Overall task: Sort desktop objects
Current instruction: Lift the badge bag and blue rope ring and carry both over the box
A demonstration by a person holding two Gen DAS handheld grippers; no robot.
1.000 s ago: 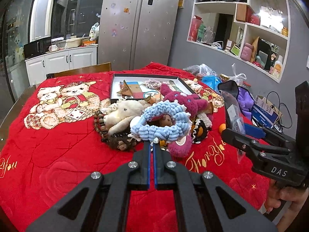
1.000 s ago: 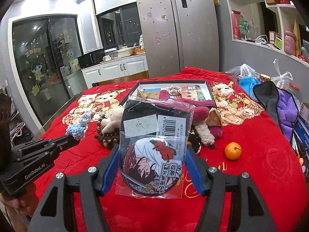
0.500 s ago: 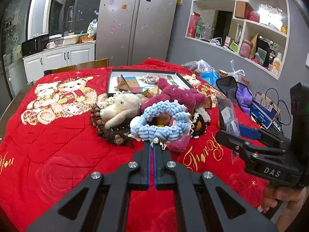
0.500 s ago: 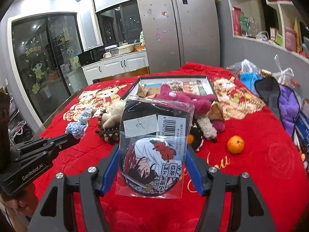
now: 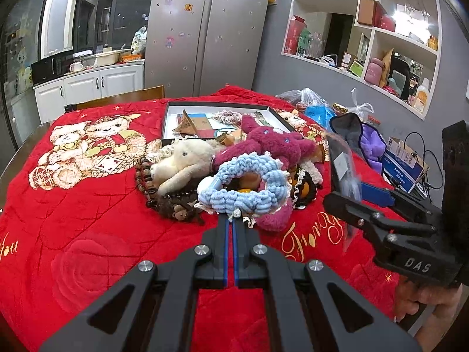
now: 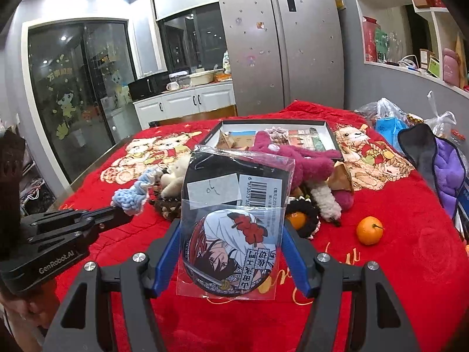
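My left gripper point(image 5: 230, 220) is shut on a light blue knitted ring point(image 5: 244, 187) and holds it above the red cloth; the ring also shows in the right wrist view point(image 6: 132, 195). My right gripper point(image 6: 231, 252) is shut on a bagged anime badge point(image 6: 234, 228), held upright above the cloth; the bag shows edge-on in the left wrist view point(image 5: 341, 167). Behind lies a pile with a cream plush point(image 5: 183, 162), a maroon plush point(image 5: 272, 143) and a wooden bead string point(image 5: 143, 176). A black-rimmed tray point(image 5: 168, 117) with cards stands beyond the pile.
An orange point(image 6: 369, 230) lies on the red cloth point(image 5: 73, 220) to the right of the pile. Plastic bags point(image 6: 387, 117), a purple cloth point(image 6: 448, 173) and a blue box point(image 5: 404, 164) crowd the right edge. A fridge point(image 5: 205, 29) and shelves point(image 5: 381, 29) stand behind.
Both grippers have drawn a little nearer to the pile and tray, still holding the ring and the badge. The objects on the cloth have not moved.
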